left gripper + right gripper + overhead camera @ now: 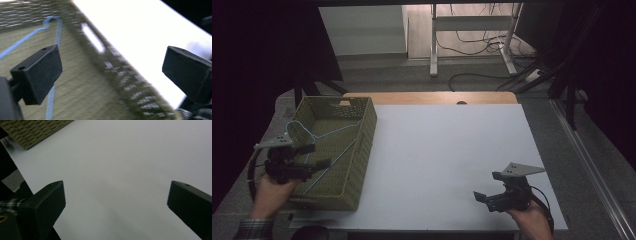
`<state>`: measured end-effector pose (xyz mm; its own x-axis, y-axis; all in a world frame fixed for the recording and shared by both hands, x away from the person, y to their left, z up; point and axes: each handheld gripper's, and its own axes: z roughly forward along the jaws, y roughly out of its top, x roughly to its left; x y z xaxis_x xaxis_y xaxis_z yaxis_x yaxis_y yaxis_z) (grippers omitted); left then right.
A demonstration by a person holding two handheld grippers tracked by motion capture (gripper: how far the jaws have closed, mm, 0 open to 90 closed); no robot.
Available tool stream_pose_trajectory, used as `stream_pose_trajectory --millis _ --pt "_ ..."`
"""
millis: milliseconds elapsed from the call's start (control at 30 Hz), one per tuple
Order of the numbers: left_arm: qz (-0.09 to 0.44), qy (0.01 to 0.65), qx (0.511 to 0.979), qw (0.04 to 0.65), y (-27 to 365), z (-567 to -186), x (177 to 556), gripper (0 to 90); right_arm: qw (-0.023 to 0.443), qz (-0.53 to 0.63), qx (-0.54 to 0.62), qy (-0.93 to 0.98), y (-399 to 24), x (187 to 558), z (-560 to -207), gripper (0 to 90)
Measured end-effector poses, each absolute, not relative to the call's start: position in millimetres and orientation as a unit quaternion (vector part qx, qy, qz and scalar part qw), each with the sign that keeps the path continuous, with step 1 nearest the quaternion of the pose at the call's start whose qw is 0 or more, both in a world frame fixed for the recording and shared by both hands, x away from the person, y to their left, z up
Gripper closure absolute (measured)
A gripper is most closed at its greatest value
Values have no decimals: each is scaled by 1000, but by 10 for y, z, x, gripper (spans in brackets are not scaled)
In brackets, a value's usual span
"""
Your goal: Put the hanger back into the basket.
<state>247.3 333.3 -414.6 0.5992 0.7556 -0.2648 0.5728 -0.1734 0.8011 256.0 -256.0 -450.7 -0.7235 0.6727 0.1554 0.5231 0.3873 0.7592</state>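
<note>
A green woven basket (363, 145) stands on the left part of the white table top (447, 150). Inside it lies a light blue wire hanger (337, 131), its hook toward the far left corner. My left gripper (318, 156) hovers over the basket's near left part, jaws wide apart and empty. In the left gripper view the hanger (58, 32) runs past the left jaw and the basket's wall (120, 72) crosses between the jaws of the left gripper (112, 67). My right gripper (486, 186) is open over bare table at the near right, and in its own view the right gripper (116, 200) holds nothing.
A strip of wooden table (432, 97) shows behind the white top. Beyond it stand white desk legs (433, 45) and cables (477, 75) on the floor. A corner of the basket (32, 130) shows at the top left of the right gripper view.
</note>
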Motion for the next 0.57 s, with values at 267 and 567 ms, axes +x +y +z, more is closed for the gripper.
stream_pose_trajectory --millis 267,567 --pt "112 396 772 484 2868 -4281 2253 10 106 414 370 825 -2652 2491 -4530 2" --pt "140 385 796 445 2665 -4501 2198 0 121 390 373 833 -2680 2492 -4620 3"
